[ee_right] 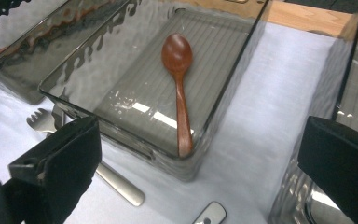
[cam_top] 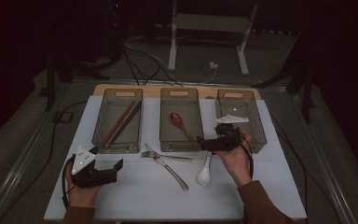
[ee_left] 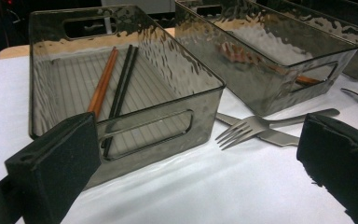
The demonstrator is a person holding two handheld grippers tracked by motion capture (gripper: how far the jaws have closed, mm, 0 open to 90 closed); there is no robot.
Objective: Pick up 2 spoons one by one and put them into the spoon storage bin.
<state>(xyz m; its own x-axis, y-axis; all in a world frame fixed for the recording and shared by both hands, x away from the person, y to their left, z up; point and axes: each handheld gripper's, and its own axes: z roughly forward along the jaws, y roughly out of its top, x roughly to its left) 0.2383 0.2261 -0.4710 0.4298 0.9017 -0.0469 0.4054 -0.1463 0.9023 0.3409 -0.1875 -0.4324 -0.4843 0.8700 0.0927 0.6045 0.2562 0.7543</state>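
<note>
Wooden spoon [ee_right: 179, 88] lies inside your middle bin [cam_top: 180, 140], tip at its near wall; your right gripper [cam_top: 204, 143] hangs released at frame centre, left gripper [cam_top: 116, 167] released lower left.

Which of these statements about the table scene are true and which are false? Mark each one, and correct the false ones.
1. The brown wooden spoon lies inside the middle smoky clear plastic bin. True.
2. The white ceramic spoon lies in the right-hand bin. False: it lies on the white tabletop, in front of the bins.
3. The left smoky plastic bin holds chopsticks. True.
4. The right gripper is clamped on the wooden spoon. False: its jaws stand open with nothing between them.
5. The metal fork lies on the tabletop. True.
</note>
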